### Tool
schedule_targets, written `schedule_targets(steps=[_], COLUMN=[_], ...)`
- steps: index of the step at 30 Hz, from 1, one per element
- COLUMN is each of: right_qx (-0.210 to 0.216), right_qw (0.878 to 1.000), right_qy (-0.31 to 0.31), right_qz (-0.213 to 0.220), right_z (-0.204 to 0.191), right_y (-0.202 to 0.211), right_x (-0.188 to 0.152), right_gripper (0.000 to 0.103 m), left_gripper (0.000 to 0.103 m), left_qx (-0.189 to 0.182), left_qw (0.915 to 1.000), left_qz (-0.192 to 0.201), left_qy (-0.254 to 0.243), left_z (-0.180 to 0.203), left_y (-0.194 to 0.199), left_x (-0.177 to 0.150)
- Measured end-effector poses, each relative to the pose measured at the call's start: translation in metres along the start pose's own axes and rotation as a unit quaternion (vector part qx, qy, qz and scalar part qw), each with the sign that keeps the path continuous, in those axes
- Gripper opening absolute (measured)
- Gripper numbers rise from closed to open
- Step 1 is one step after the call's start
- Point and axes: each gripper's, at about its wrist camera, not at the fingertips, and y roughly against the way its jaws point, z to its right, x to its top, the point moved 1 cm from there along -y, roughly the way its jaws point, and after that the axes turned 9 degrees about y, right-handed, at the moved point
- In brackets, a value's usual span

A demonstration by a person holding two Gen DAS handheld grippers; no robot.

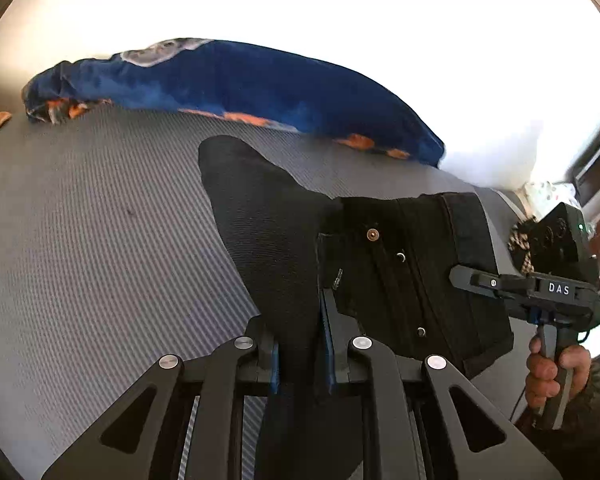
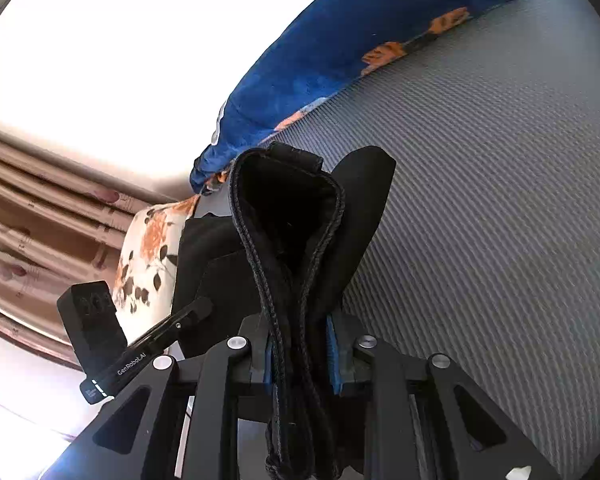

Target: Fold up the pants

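The left gripper is closed on black cloth of the pants — the fabric fills the narrow gap between its blue pads and rises toward twelve o'clock in a dark peak. In the left wrist view the waistband end, with a copper button and small rivets, stretches off toward three o'clock, where the right gripper has its tip against the far edge. A hand grips that tool's handle at four o'clock.

In the right wrist view the right gripper is clamped on a bunched, stitched band of the pants; the cloth stands up between the pads and loops open at the top. The left gripper reaches in from eight o'clock, its tip at the pants' edge.

The pants hang between the two tools above a grey ribbed sheet. A blue blanket with orange patches lies along the sheet's far side, toward twelve o'clock. A flowered pillow sits at nine o'clock — beside brown curtains.
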Motion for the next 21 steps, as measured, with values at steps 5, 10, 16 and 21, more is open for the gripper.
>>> schedule_targets(steps=[5,10,16,21], right_qx=[-0.006,-0.047,-0.175,-0.184], right_qw=[1.000,0.999,0.980,0.979], right_qy=[0.003,0.018,0.082,0.083], right_qz=[-0.002,-0.012,-0.038,-0.040], right_z=[-0.003,0.004,0.010,0.016], right_y=[-0.024,-0.042,-0.057,-0.050], right_x=[0.026,0.035,0.023,0.005], right_gripper=[0.020,0.022,0.049,0.052], left_gripper=[0.017,0.018,0.044,0.054], left_qx=[0.013,0.038,0.064,0.069], left_qw=[0.9999,0.9991,0.9974,0.9973], left_qz=[0.003,-0.019,-0.022,-0.012], left_qy=[0.001,0.006,0.025,0.024], left_z=[-0.018,-0.038,-0.065,-0.067], left_y=[-0.014,-0.037,-0.051,-0.043], left_x=[0.023,0.024,0.002,-0.020])
